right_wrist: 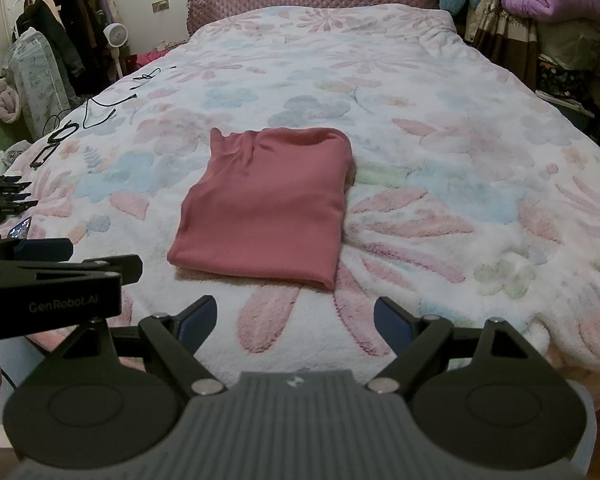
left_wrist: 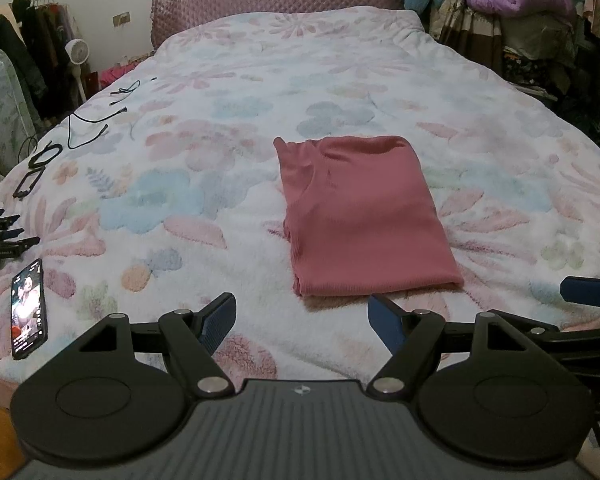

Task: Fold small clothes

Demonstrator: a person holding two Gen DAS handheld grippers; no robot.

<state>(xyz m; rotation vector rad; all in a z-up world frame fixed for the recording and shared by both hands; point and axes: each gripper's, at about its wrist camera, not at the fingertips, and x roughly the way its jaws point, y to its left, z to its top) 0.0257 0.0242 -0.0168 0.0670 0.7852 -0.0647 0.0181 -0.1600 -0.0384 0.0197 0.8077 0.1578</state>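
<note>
A dusty-rose ribbed knit garment (left_wrist: 364, 216) lies folded into a neat rectangle on the fluffy white bed cover with pastel flower print (left_wrist: 228, 128), roughly midway across the bed and toward its near end. Its folded collar end points toward the quilted mauve headboard cushion (left_wrist: 276, 0), and its straight hem edge faces the two claws.

The left claw (left_wrist: 302, 322) hangs over the bed cover just short of the garment's near hem, its two blue-padded fingers (left_wrist: 218, 320) spread wide with nothing between them but bare cover. From its own camera the garment sits ahead and slightly right of the claw's centre line, the hem corner close to the right finger pad but not touching it.

The right claw (right_wrist: 296, 326) is likewise wide open and empty, its blue pads (right_wrist: 392, 326) apart over the cover. The garment (right_wrist: 264, 208) lies ahead and a little left of this claw, clearly apart from the fingertips. The left claw's black body (right_wrist: 52, 284) shows at the left edge of the right wrist view.

Well to the left of the garment, near the bed's edge, a black smartphone with a lit screen (left_wrist: 29, 309) lies flat, and further toward the headboard lie black cables (left_wrist: 88, 124).
</note>
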